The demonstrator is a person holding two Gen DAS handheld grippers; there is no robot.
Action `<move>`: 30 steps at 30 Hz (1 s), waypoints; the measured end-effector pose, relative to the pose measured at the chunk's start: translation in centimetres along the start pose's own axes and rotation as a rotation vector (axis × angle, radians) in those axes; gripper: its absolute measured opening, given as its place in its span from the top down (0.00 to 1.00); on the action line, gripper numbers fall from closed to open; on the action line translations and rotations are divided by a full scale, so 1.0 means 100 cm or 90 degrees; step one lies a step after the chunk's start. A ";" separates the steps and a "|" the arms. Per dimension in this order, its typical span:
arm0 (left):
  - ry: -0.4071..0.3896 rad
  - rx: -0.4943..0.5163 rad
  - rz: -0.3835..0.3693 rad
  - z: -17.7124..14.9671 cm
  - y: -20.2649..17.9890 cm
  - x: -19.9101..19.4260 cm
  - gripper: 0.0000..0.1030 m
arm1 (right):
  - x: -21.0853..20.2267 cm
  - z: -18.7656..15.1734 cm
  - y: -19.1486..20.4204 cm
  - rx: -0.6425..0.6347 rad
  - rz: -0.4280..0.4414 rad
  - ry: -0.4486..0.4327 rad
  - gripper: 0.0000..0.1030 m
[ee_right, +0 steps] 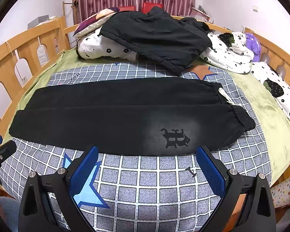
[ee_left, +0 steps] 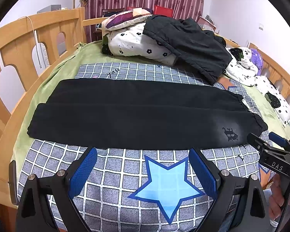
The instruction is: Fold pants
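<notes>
The long black cloth pants [ee_left: 137, 116] lie flat across the grey checked bed cover with blue stars [ee_left: 125, 176], legs side by side, waistband toward the right edge of the bed. The left gripper with blue pads [ee_left: 143, 166] hangs just in front of the pants, its fingers wide apart and holding nothing. The right gripper with blue pads [ee_right: 145, 166] is the same, near the printed letter mark [ee_right: 175, 138]. A dark jacket [ee_right: 156, 38] rests on white flowered bedding [ee_right: 102, 48] at the far edge.

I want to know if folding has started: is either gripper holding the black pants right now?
No: both the left gripper and the right gripper are open over the checked blanket, short of the black pants, which lie flat.
</notes>
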State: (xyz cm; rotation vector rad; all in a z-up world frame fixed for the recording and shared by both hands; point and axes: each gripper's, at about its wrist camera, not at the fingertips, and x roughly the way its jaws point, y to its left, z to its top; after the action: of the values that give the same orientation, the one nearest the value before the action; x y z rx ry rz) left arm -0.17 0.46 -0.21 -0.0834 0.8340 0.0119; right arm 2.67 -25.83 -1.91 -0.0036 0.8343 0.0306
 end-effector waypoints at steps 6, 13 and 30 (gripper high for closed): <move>-0.001 0.000 0.000 0.000 0.000 0.000 0.07 | 0.000 0.000 0.000 -0.001 0.000 0.000 0.03; -0.003 0.004 -0.003 -0.002 -0.002 -0.001 0.07 | 0.000 -0.001 0.000 -0.002 -0.001 0.002 0.03; -0.067 -0.034 -0.092 0.016 0.010 -0.015 0.07 | -0.016 0.005 0.008 -0.035 -0.010 -0.027 0.03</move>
State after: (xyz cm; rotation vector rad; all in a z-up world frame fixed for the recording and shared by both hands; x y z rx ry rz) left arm -0.05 1.63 1.92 -0.1911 0.7204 -0.0973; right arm 1.94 -25.10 -0.36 -0.0614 0.7915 0.0390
